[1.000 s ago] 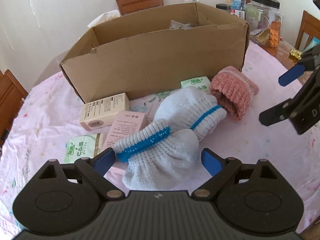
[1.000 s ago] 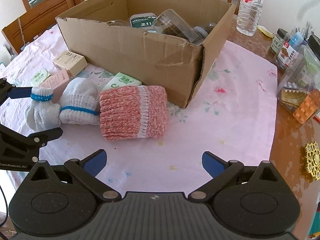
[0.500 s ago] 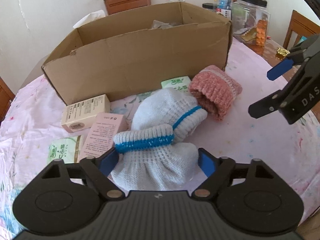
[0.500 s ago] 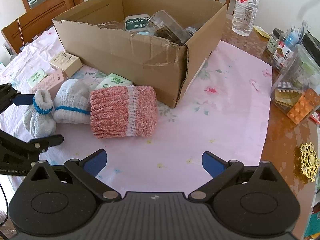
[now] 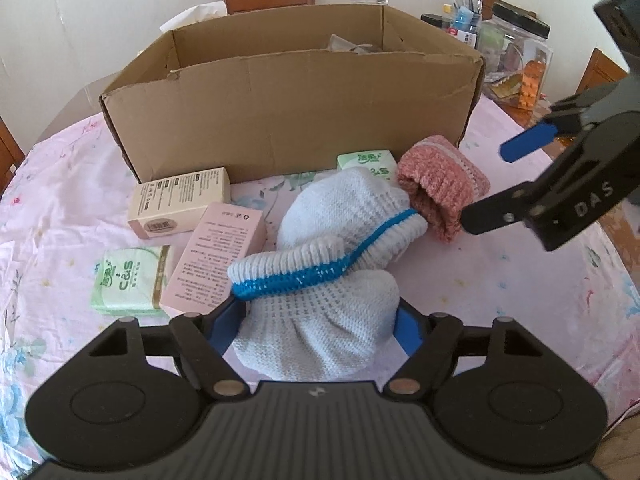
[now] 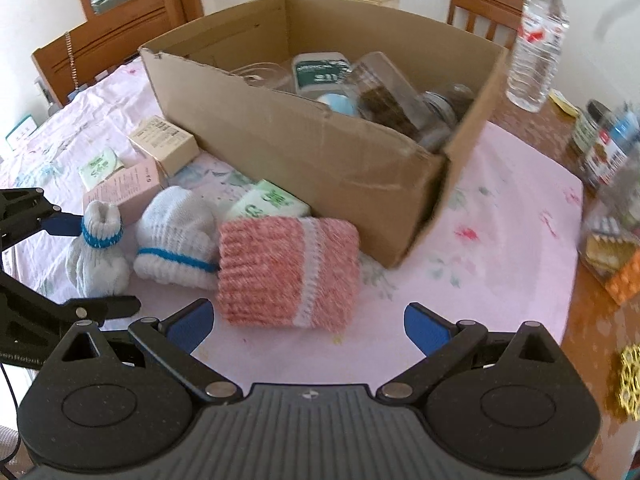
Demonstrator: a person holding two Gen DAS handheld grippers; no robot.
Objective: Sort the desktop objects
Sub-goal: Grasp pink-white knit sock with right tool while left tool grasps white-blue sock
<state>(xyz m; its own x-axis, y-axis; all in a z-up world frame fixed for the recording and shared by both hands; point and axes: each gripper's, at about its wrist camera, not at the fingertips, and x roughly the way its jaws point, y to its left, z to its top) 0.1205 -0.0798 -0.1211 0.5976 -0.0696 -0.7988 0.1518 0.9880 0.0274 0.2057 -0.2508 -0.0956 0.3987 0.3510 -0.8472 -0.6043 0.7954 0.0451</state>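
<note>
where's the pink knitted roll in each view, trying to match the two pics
Left wrist view: the pink knitted roll lies right of centre, its open end toward the camera, beside the white socks.
Right wrist view: it lies centre-low, lengthwise, ahead of the right gripper.
Shared landmark: the cardboard box behind it.

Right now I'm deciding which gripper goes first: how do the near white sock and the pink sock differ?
The near white sock is white with a blue band; the pink sock is pink with a white stripe. The white sock sits between the left gripper pads; the pink sock lies ahead of the open right gripper, ungripped. Both are knitted.
</note>
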